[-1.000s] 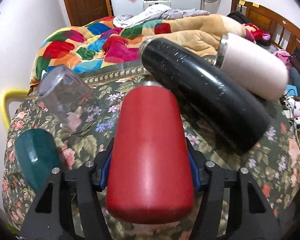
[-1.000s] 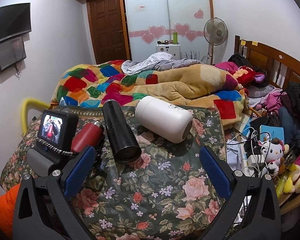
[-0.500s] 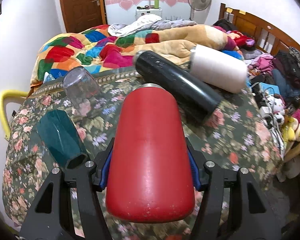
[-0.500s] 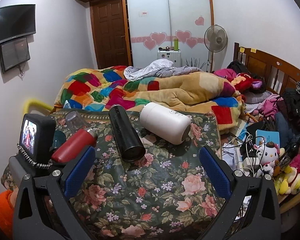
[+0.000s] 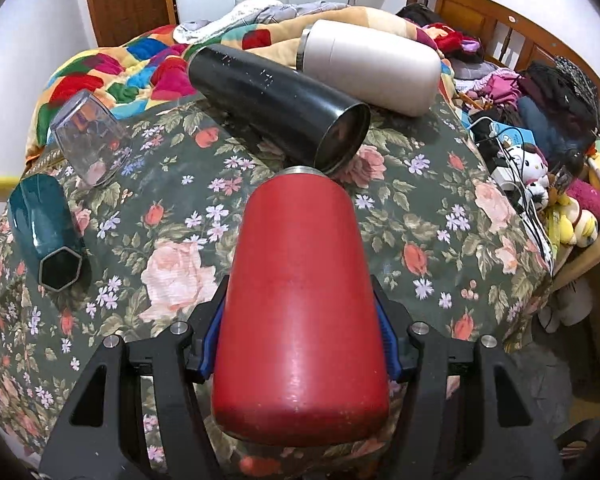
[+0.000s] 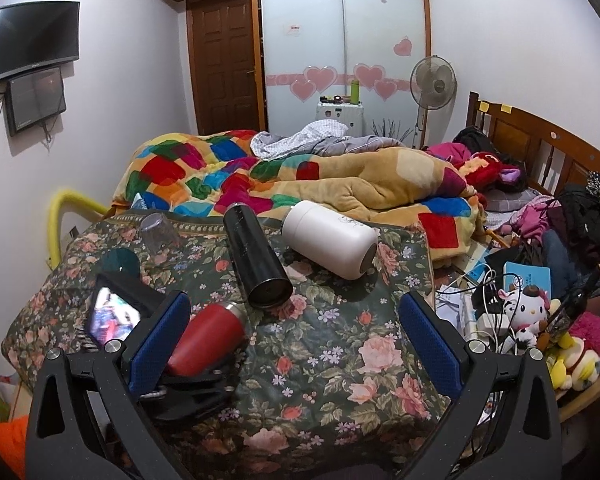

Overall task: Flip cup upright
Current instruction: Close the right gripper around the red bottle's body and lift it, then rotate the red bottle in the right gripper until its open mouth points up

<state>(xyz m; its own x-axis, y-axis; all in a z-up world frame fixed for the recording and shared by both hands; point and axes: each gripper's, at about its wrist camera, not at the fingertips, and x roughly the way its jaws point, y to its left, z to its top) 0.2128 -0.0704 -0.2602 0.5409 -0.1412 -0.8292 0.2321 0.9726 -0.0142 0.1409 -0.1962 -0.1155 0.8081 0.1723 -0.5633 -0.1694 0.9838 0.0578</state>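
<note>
My left gripper is shut on a red cup, held above the floral tablecloth with its steel rim pointing away from me. In the right wrist view the red cup shows tilted in the left gripper at the table's near left. My right gripper is open and empty above the near middle of the table. A black cup lies on its side, mouth toward me, just beyond the red cup. A white cup lies on its side behind it.
A clear glass stands upside down at the far left. A teal hexagonal cup lies on its side at the left edge. A bed with a patchwork blanket is behind. Toys and cables crowd the right side.
My left gripper has lifted and drawn back toward me with the red cup, tilting down, so more of the table shows. My right gripper has risen and pulled back a little.
</note>
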